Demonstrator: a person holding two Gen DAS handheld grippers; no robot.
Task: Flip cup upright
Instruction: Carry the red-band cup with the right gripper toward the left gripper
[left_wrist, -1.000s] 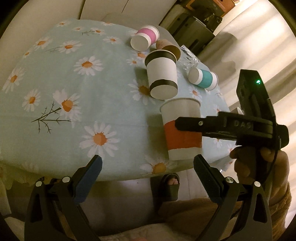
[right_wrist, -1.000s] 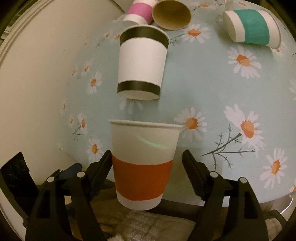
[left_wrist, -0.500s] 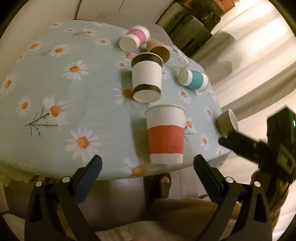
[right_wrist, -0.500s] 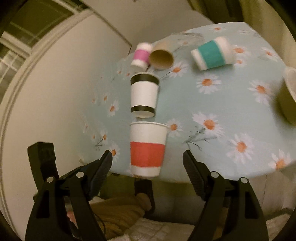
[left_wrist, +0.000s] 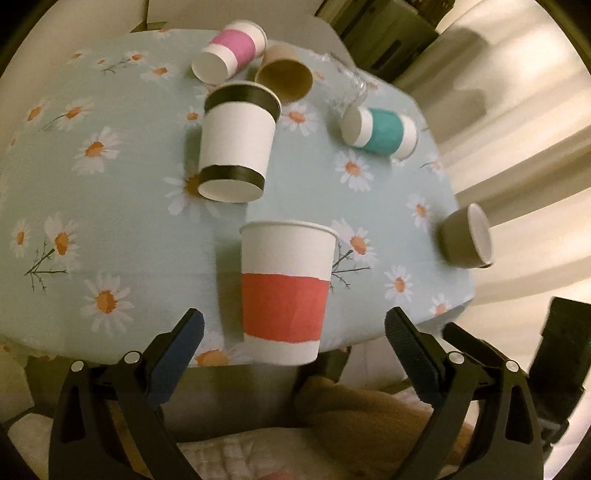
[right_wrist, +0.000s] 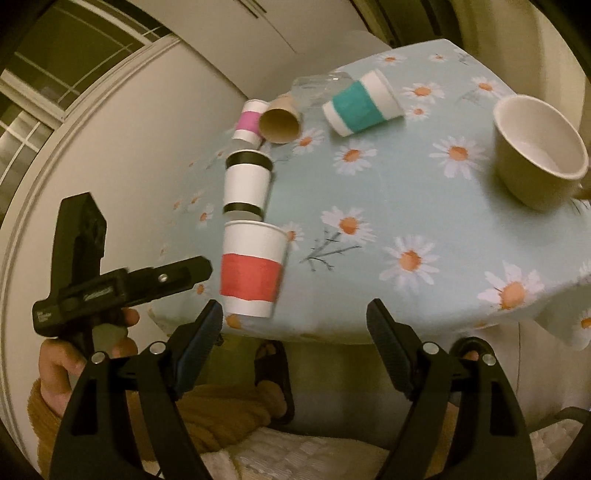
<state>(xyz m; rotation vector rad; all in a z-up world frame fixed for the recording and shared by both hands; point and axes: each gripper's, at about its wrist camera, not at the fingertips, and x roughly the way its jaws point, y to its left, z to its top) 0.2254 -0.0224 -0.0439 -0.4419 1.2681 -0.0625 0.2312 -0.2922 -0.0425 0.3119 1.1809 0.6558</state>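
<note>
A white paper cup with a red band stands upright near the front edge of the daisy tablecloth; it also shows in the right wrist view. A white cup with black bands stands upright behind it. My left gripper is open and empty, its jaws either side of the red cup and short of it. My right gripper is open and empty, off the table's front edge, to the right of the red cup.
A pink-banded cup, a brown cup, a teal-banded cup and a clear glass lie on their sides at the back. A beige mug sits at the right edge. The person's slippered foot is under the table.
My right gripper has let go of the red cup and pulled back and to the right, off the table. The red cup stays standing upright. My left gripper has come closer to it.
</note>
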